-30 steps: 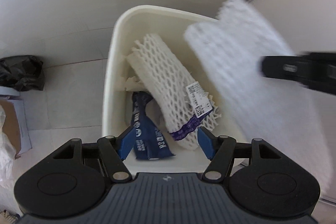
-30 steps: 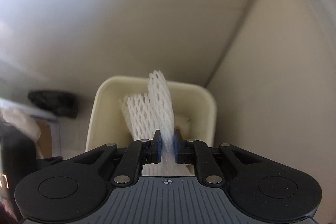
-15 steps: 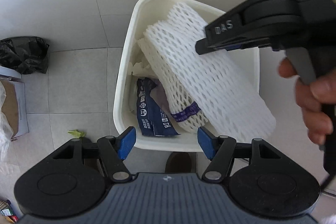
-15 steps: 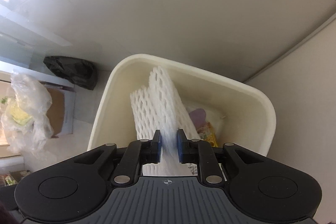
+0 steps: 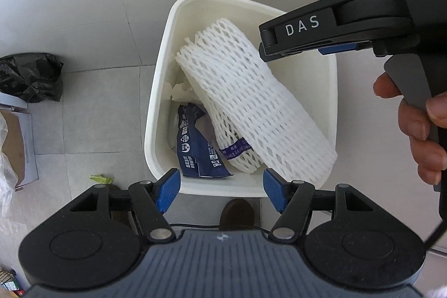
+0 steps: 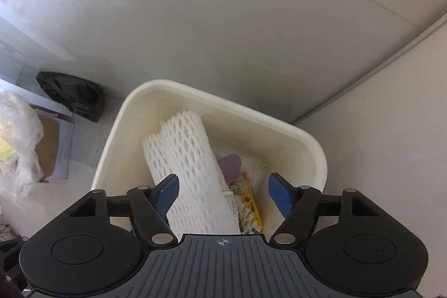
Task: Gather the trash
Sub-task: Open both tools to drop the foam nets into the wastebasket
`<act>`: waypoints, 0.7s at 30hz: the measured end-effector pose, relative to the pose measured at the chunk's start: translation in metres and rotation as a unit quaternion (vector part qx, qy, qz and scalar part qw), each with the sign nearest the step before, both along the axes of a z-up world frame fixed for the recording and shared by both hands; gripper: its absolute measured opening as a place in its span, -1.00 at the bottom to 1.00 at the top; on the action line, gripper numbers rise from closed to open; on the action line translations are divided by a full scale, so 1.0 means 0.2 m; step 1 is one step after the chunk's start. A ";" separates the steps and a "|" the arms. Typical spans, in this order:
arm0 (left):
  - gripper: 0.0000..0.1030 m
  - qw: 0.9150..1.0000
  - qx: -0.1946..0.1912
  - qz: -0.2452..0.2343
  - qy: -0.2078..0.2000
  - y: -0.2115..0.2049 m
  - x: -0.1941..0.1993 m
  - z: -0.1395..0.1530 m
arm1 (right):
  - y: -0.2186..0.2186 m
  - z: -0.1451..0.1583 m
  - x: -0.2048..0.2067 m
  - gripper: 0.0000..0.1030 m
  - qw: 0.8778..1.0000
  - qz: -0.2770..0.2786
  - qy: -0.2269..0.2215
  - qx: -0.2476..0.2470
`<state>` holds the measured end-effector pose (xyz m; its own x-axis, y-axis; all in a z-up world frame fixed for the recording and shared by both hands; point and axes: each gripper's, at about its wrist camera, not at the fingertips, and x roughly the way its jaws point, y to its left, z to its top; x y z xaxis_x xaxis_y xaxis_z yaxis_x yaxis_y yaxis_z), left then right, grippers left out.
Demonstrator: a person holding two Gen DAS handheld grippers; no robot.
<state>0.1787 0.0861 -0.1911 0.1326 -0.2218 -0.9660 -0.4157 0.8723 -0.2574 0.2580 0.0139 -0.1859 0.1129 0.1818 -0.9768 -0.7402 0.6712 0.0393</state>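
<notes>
A white trash bin point(image 5: 159, 91) stands on the tiled floor below both grippers. A white foam net sleeve point(image 5: 251, 102) lies slanted in it, on top of a second net with a purple label point(image 5: 237, 150) and beside a dark blue wrapper point(image 5: 195, 155). My right gripper point(image 6: 223, 192) hangs over the bin with its jaws opening. The foam net point(image 6: 190, 172) passes loosely between them, near the left pad point(image 6: 167, 192), and neither pad squeezes it. Over the bin's near rim my left gripper point(image 5: 222, 186) is open and holds nothing.
A black plastic bag point(image 5: 30, 80) and a cardboard box point(image 5: 16, 147) sit on the floor to the left, with a clear plastic bag point(image 6: 19, 141) and a green scrap point(image 5: 100, 179). A pale wall point(image 6: 377, 130) runs along the right of the bin. A shoe tip point(image 5: 237, 214) shows below the bin.
The right gripper came down over the bin, spread its jaws and let go of the foam net, which now rests on the other net. The left gripper stayed open.
</notes>
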 end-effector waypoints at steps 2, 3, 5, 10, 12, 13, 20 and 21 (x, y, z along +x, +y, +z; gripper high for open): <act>0.21 1.000 0.001 0.000 -0.003 -0.01 0.00 0.02 | -0.02 0.02 0.00 0.40 1.000 0.000 -0.002 0.008; 0.21 1.000 0.002 -0.001 -0.005 -0.01 0.00 0.03 | -0.02 0.04 0.00 0.40 1.000 -0.002 -0.001 0.013; 0.21 1.000 0.004 -0.005 -0.008 -0.02 0.00 0.06 | -0.04 0.07 0.00 0.40 1.000 -0.008 0.003 0.021; 0.24 1.000 0.010 -0.010 -0.019 -0.02 -0.01 0.16 | -0.08 0.22 -0.03 0.40 0.999 -0.007 -0.009 0.032; 0.24 1.000 0.014 -0.014 -0.024 -0.01 -0.01 0.21 | -0.10 0.29 -0.04 0.44 0.999 -0.011 -0.016 0.040; 0.24 0.999 0.016 -0.016 -0.026 -0.01 -0.01 0.24 | -0.12 0.33 -0.05 0.50 0.999 -0.016 -0.019 0.046; 0.27 0.998 0.027 -0.027 -0.046 -0.04 -0.04 0.41 | -0.25 0.55 -0.11 0.53 0.995 -0.035 -0.036 0.083; 0.27 0.998 0.029 -0.029 -0.048 -0.05 -0.05 0.44 | -0.26 0.58 -0.12 0.53 0.995 -0.035 -0.039 0.086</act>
<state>0.1686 0.0762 -0.1030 0.2144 -0.1765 -0.9607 -0.3395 0.9087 -0.2427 0.2331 -0.0382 -0.0702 0.2064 0.3340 -0.9197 -0.6965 0.7103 0.1016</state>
